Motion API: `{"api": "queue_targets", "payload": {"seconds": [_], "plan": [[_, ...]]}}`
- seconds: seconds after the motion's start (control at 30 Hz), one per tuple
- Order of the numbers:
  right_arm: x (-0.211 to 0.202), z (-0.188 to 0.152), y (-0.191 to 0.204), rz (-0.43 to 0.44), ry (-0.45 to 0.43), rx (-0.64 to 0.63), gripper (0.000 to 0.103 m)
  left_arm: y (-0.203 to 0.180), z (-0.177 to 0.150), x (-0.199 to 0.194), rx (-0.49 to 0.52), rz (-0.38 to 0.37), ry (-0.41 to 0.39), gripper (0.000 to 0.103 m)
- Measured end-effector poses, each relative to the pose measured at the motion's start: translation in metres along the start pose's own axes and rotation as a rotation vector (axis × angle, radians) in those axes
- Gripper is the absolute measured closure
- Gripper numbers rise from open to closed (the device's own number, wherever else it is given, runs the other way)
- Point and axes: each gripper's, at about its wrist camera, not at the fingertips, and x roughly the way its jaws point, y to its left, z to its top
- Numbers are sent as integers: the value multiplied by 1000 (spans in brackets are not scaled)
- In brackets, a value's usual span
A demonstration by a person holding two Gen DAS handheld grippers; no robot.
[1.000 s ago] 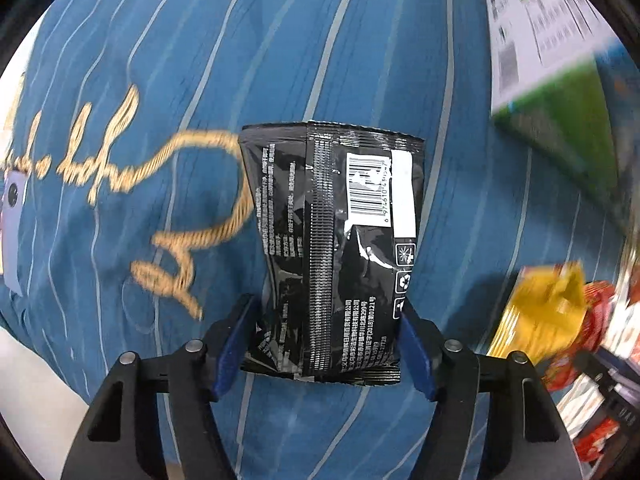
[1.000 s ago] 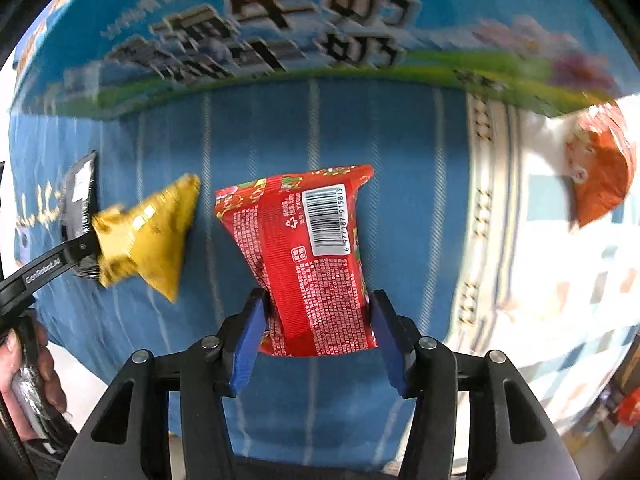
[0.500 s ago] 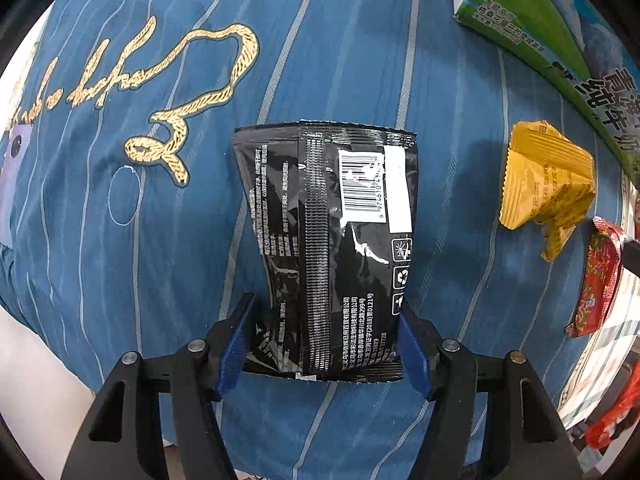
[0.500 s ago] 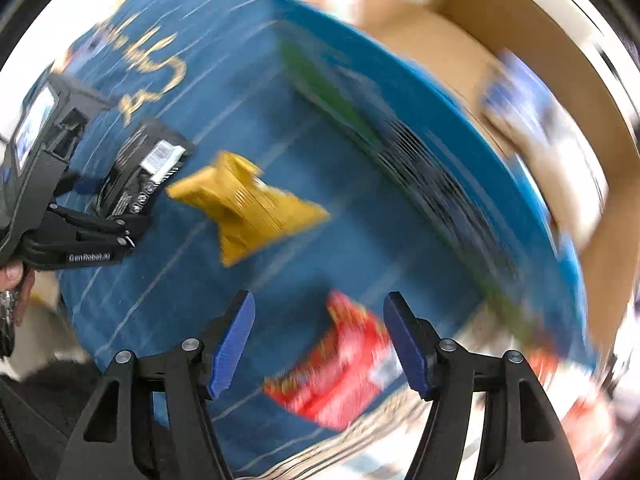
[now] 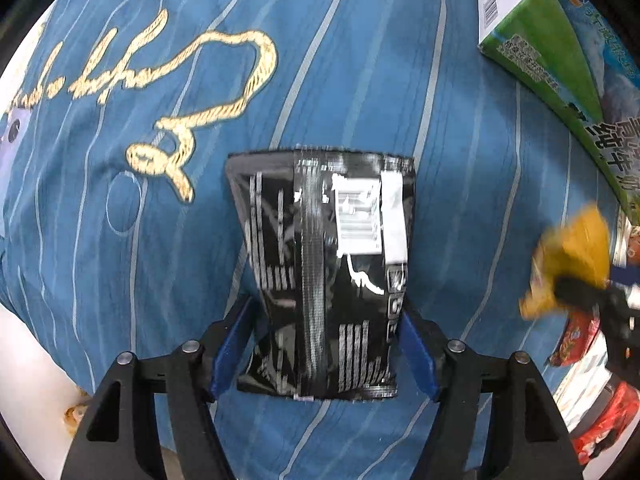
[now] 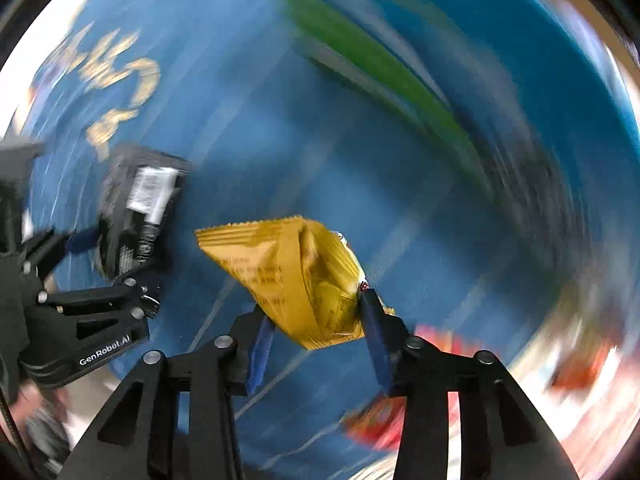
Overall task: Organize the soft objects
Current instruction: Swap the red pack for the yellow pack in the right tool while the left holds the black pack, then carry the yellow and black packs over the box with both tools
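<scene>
Left gripper (image 5: 326, 340) clamps black packet (image 5: 324, 272) between both fingers, over blue striped cloth (image 5: 360, 80). Right gripper (image 6: 318, 340) pinches yellow packet (image 6: 296, 276); red packet (image 6: 376, 424) blurred below right finger.

Snack packets counted: one black packet (image 5: 324, 272), one yellow packet (image 6: 296, 280), two red packets (image 5: 576, 340), the second (image 5: 604, 424) nearer. One green-and-blue carton (image 5: 552, 40). Hand-held grippers: two.

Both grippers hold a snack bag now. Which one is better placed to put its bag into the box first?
Probably the right gripper. Its yellow bag hangs nearer the box, which lies to the right. The left gripper holds the black bag farther away.
</scene>
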Motion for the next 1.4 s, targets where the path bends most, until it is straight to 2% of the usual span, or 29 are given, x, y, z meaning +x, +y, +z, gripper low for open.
{"api": "queue_targets", "payload": {"seconds": [0.03, 0.1, 0.13, 0.17, 0.23, 0.43, 0.53, 0.67, 0.8, 0.87, 0.9, 1.17, 1.4], "plan": [[1, -6, -8, 22, 28, 75, 61, -2, 3, -1, 2, 5, -4, 35], [0, -20, -20, 42, 22, 180, 62, -4, 9, -1, 11, 18, -17, 43], [-1, -28, -26, 55, 20, 236, 62, -6, 11, -2, 18, 21, -20, 52], [0, -36, -33, 86, 21, 291, 62, -8, 13, -2, 27, 23, -22, 52], [1, -53, -46, 154, 26, 390, 73, -15, 13, -5, 45, 31, -35, 53], [17, -85, -63, 262, 30, 509, 75, -50, -2, 2, 154, 1, -23, 53], [6, -89, -97, 271, 9, 515, 72, -59, -1, 5, 188, 50, -45, 53], [17, -81, -102, 258, -16, 513, 69, -62, 4, 4, 180, 45, -37, 54], [14, -77, -91, 218, -43, 498, 77, -69, 1, -10, 171, 50, -54, 55], [8, -79, -89, 210, -54, 482, 83, -80, -20, -23, 167, 48, -79, 56], [1, -84, -94, 215, -59, 480, 87, -80, -22, -28, 166, 44, -93, 56], [-39, -96, -94, 226, -126, 422, 87, -87, -35, -77, 186, -9, -170, 57], [-99, -115, -106, 258, -215, 391, 87, -98, -40, -138, 223, -67, -247, 57]]}}
